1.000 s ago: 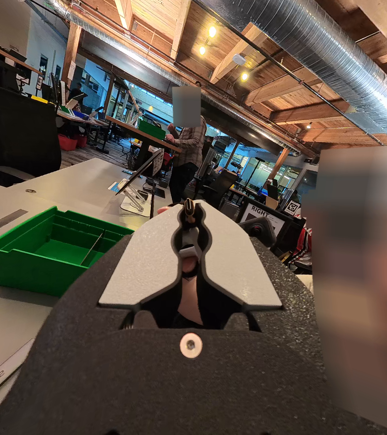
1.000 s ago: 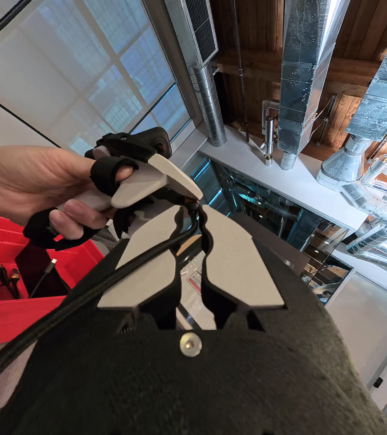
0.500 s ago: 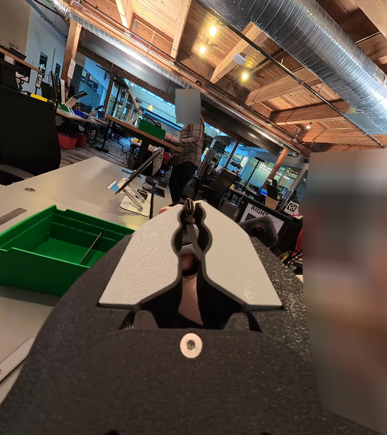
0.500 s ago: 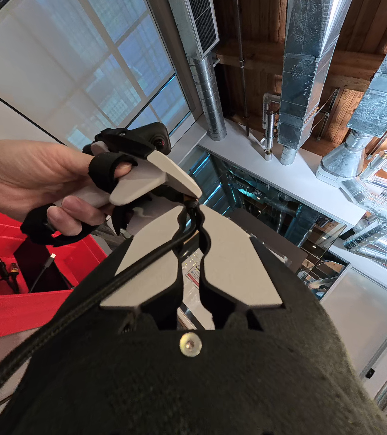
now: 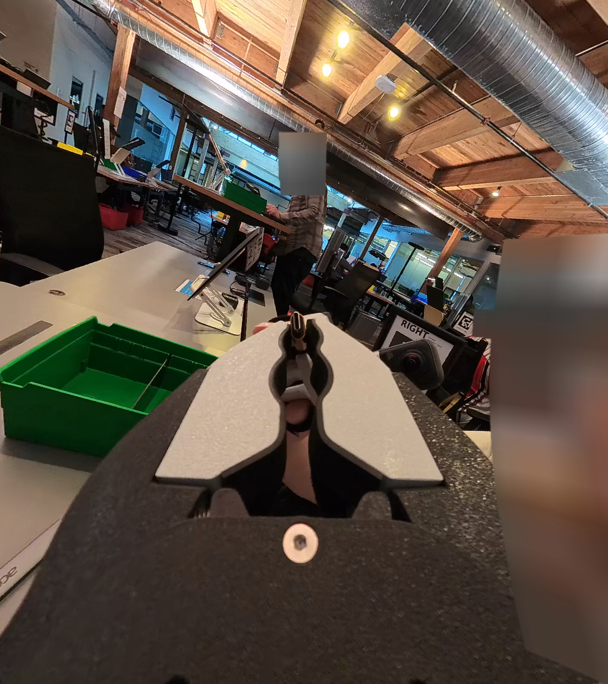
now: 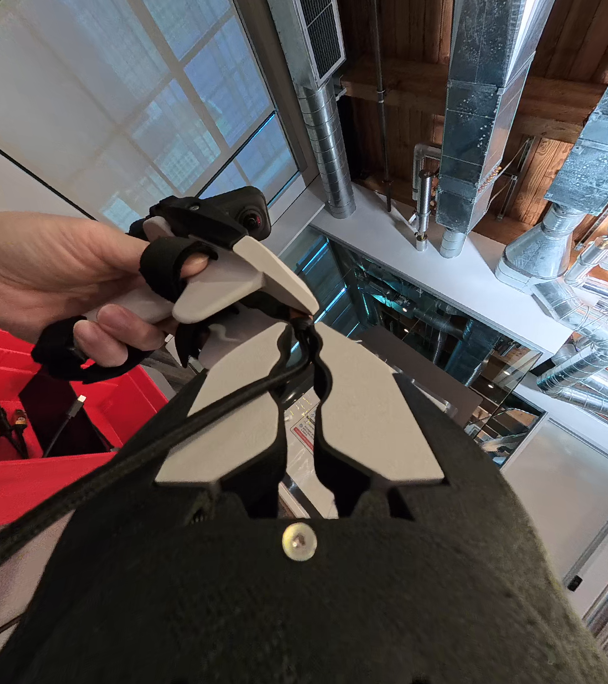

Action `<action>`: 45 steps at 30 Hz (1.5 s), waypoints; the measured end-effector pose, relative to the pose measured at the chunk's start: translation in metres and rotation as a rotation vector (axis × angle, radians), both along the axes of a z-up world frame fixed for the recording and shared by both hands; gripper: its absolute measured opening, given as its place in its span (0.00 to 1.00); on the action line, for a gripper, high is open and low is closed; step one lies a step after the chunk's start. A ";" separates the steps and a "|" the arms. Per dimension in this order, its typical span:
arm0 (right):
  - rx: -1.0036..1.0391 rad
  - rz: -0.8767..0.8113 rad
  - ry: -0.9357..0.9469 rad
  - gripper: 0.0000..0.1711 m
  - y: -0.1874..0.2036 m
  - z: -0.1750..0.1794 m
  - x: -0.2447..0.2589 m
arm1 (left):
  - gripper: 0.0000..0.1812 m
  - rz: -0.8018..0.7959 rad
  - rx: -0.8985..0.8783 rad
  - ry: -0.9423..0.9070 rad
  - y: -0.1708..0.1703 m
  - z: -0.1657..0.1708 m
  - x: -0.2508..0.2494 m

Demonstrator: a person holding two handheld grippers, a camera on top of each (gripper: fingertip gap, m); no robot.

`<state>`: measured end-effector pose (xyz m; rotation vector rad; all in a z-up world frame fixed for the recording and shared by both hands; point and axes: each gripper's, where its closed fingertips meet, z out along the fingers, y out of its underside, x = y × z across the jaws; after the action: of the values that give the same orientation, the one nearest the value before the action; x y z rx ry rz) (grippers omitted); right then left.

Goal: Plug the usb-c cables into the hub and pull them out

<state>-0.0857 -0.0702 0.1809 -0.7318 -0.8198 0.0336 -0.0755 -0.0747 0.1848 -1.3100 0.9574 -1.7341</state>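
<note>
My left gripper [image 5: 298, 326] is shut on a USB-C plug [image 5: 298, 331], whose metal end sticks out past the fingertips. It is held up in the air. My right gripper [image 6: 304, 327] is shut on the black braided cable [image 6: 184, 427] just behind that plug. The cable runs back down over its left finger. In the right wrist view a hand holds the left gripper [image 6: 308, 311] tip to tip with the right one. The right gripper's camera [image 5: 411, 361] shows just behind the left fingers. No hub can be made out for certain.
A green bin [image 5: 54, 418] stands on the grey table [image 5: 110, 281] to the left, beside a closed laptop [image 5: 2, 584]. A red bin [image 6: 6, 481] holds more cables [image 6: 6, 425] and a dark block [image 6: 54, 414]. A person [image 5: 298, 240] stands far off. Only a small space, under 4 cm, lies between the two pairs of fingers.
Almost nothing. Both grippers stay shut and tip to tip, and the right wrist view has shifted only slightly.
</note>
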 end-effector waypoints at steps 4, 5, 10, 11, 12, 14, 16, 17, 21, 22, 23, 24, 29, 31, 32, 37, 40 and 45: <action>-0.010 -0.005 -0.005 0.05 0.002 -0.001 0.001 | 0.04 0.012 0.006 0.008 0.001 -0.001 0.000; -0.010 -0.003 -0.002 0.05 0.002 -0.001 0.001 | 0.04 0.010 0.004 0.007 0.001 -0.001 0.000; -0.001 -0.019 -0.019 0.05 0.001 -0.001 0.001 | 0.04 0.009 0.010 0.011 0.000 -0.001 0.001; 0.003 -0.020 -0.018 0.05 0.000 0.000 0.002 | 0.05 0.012 0.020 0.011 0.000 0.000 0.002; 0.015 -0.027 -0.012 0.04 -0.002 0.003 0.005 | 0.10 0.026 0.031 0.010 0.001 0.000 0.001; 0.030 -0.055 -0.012 0.05 -0.004 0.011 0.016 | 0.14 0.077 0.078 0.021 0.006 0.002 -0.002; 0.030 -0.096 -0.005 0.04 -0.005 0.023 0.036 | 0.14 0.177 0.204 0.104 0.014 -0.005 -0.004; 0.027 -0.109 0.012 0.04 -0.007 0.030 0.049 | 0.14 0.260 0.287 0.183 0.022 -0.015 -0.004; 0.018 -0.089 0.077 0.04 -0.025 0.054 0.095 | 0.19 0.571 0.687 0.392 0.051 -0.054 0.002; 0.024 -0.093 0.087 0.04 -0.029 0.058 0.104 | 0.20 0.599 0.771 0.450 0.056 -0.067 0.009; 0.026 -0.097 0.086 0.04 -0.033 0.060 0.111 | 0.20 0.597 0.801 0.545 0.063 -0.086 0.017; 0.025 -0.106 0.080 0.04 -0.035 0.062 0.116 | 0.20 0.567 0.783 0.653 0.069 -0.109 0.025; 0.012 -0.153 0.008 0.04 -0.037 0.058 0.133 | 0.16 0.356 0.612 0.804 0.083 -0.184 0.052; -0.006 -0.139 -0.004 0.04 -0.038 0.057 0.140 | 0.16 0.264 0.544 0.818 0.082 -0.198 0.053; -0.014 -0.119 -0.003 0.04 -0.039 0.056 0.144 | 0.19 0.201 0.527 0.862 0.081 -0.207 0.052; -0.046 -0.035 0.070 0.04 -0.040 0.059 0.165 | 0.28 -0.078 0.678 1.273 0.121 -0.270 0.033; -0.057 -0.038 0.085 0.04 -0.037 0.058 0.175 | 0.33 -0.220 0.613 1.465 0.138 -0.307 0.014; -0.050 -0.011 0.087 0.04 -0.042 0.058 0.179 | 0.31 -0.331 0.604 1.559 0.149 -0.344 0.005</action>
<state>0.0929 -0.1124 0.2391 -0.7766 -0.7344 0.0760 -0.0707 0.0738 -0.1592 -2.0044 2.3454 -0.1499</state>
